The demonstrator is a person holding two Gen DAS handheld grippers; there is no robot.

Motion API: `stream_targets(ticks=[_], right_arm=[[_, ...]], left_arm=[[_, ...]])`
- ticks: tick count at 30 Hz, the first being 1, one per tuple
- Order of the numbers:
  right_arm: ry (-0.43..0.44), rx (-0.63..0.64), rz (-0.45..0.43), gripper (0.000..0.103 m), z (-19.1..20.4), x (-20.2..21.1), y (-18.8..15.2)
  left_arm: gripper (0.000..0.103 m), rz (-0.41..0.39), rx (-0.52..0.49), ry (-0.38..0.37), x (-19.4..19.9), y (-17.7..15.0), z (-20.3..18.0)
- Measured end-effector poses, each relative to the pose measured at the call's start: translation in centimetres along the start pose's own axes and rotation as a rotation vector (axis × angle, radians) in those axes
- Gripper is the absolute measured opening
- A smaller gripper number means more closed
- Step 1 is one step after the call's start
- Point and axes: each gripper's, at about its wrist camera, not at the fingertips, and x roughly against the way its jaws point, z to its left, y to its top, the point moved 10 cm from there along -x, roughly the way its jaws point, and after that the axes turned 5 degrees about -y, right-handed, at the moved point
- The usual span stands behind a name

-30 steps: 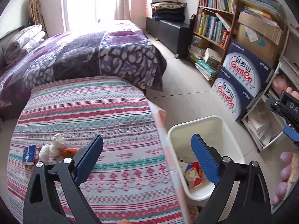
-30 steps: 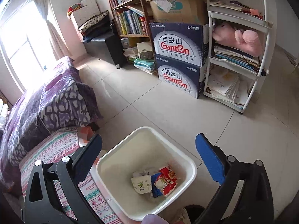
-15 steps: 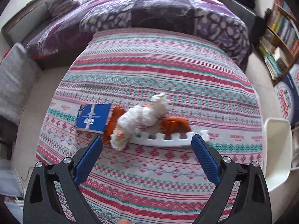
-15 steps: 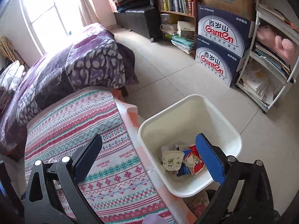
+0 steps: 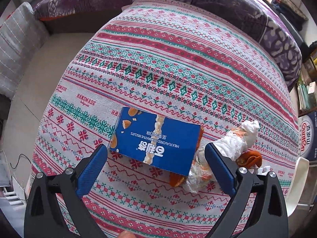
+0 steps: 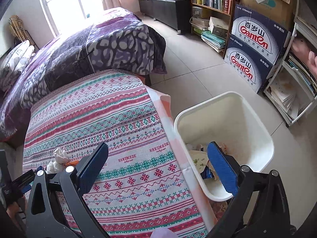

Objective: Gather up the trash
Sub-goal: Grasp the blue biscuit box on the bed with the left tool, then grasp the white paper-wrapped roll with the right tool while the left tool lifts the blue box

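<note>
While the left gripper [image 5: 156, 164] is hanging wide apart and empty over the patterned table cloth [image 5: 178, 63], the blue biscuit box [image 5: 156, 140] is lying flat between its blue pads [image 5: 93, 168], nearer the front edge of the table than the back. The box is sitting square to the opening, which I judge is why the tool is lined up this way: a straight descent would bring one pad to each short end. Just right of the box, and partly tucked under its right end, a crumpled white wrapper [image 5: 233, 144] and scraps of orange peel [image 5: 249, 156] are bunching together toward the table's right edge; the right pad is overlapping the wrapper in view, though whether it is touching I cannot tell. Beyond that edge, a sliver of the white bin [image 5: 301, 180] is showing.

In the right wrist view, the right gripper [image 6: 158, 168] is also standing open with nothing between its pads, straddling the table's right edge, with the bin [image 6: 257, 117] just beside the table, close enough for short drops. Rubbish is already lying in its bottom.

Compared with half a second ago, the left gripper is closing in: the box, then off to the left and small, is now filling the gap between the pads. The right gripper is drifting leftward, so more cloth and less bin are in its view.
</note>
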Motion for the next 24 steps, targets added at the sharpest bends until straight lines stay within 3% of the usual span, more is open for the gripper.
stream_targets(ticks=[5, 11, 14, 20, 24], right_arm=[[-0.007, 0.046, 0.011, 0.096, 1.6, -0.5, -0.7], [-0.011, 0.077, 0.029, 0.096, 2.9, -1.1, -1.6], [-0.011, 0.089, 0.043, 0.096, 3.5, -1.4, -2.2], [-0.002, 0.120, 0.035, 0.096, 4.8, -1.3, -2.6], [0.069, 0.160, 0.058, 0.096, 7.2, -1.2, -3.8]], left_arm=[[0.096, 0.047, 0.043, -0.055, -1.9, -0.1, 1.5], [0.097, 0.031, 0.039, -0.078, -1.9, -0.2, 2.4], [0.096, 0.012, 0.019, -0.013, -2.0, -0.4, 3.4], [0.095, -0.047, 0.082, -0.032, 0.7, 0.3, 5.3], [0.095, -0.138, 0.156, -0.052, 4.5, 1.6, 6.7]])
